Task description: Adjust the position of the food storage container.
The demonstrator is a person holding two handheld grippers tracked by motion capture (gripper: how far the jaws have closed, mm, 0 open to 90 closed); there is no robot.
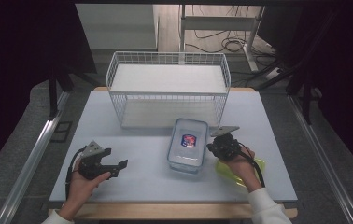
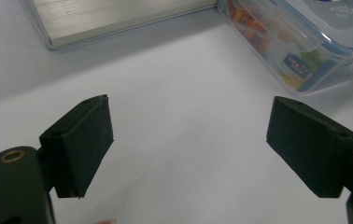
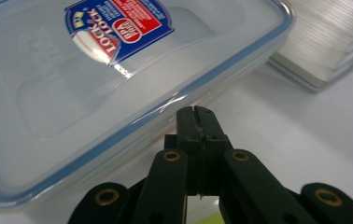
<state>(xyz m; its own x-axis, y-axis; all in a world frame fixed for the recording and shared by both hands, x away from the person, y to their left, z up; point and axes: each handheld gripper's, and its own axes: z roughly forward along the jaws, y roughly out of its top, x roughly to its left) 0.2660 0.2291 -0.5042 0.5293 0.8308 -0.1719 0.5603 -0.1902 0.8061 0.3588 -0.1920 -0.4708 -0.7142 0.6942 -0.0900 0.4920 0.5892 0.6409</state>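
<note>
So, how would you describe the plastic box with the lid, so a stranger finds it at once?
Start at the white wire basket at the table's far edge. Just in front of it, right of centre, lies the clear rectangular plastic container. Its blue-rimmed lid with a red-and-blue sticker sets it apart from the yellow-green item beside it.

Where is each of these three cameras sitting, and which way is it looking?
High view: above the person's side, looking forward and down on the table, the wire basket, and both hands with the left gripper and right gripper.
Left gripper view: on the left gripper, looking along its open jaws over the table toward the plastic container.
Right gripper view: on the right gripper, jaws shut, close to the container's lid.
Shared: all three show the container.
</note>
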